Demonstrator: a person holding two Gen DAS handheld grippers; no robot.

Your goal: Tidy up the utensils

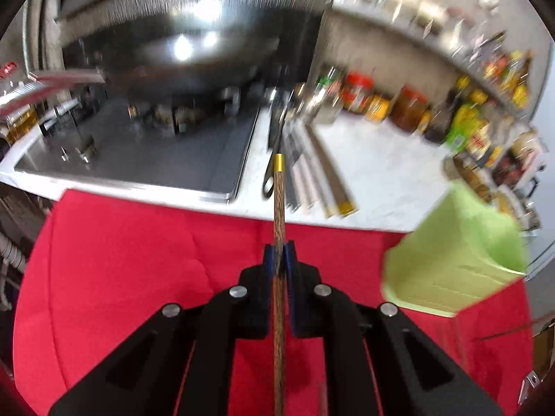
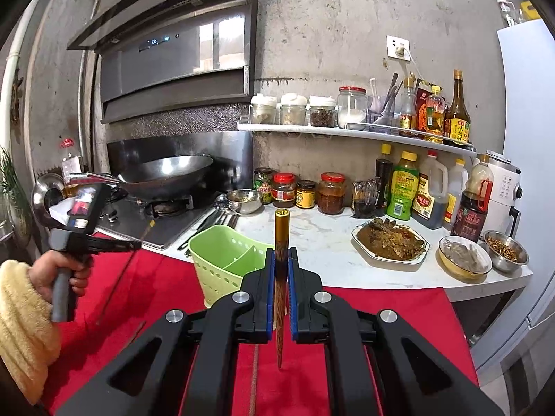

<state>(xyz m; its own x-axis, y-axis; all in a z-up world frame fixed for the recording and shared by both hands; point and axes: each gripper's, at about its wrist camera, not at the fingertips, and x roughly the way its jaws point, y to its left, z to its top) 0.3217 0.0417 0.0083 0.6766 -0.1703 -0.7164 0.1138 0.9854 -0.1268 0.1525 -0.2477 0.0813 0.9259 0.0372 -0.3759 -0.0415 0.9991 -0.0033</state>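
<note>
Both hand-held grippers (image 1: 278,253) (image 2: 280,260) clamping chopsticks (image 1: 278,208) (image 2: 281,242)

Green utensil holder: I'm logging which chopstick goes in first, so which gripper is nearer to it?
Right. The right gripper sits just in front of the green utensil holder, chopstick clamped. The left gripper is off to its left.

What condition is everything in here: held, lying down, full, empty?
Left gripper: shut on a chopstick.
Left chopstick: held, gold cap forward.
Right gripper: shut on a chopstick.
Right chopstick: held, gold cap forward.
Green basket: upright on the red cloth, looks empty.
Wok: on the stove.
Plate: full of food.
Spare utensils: lying on the counter.
</note>
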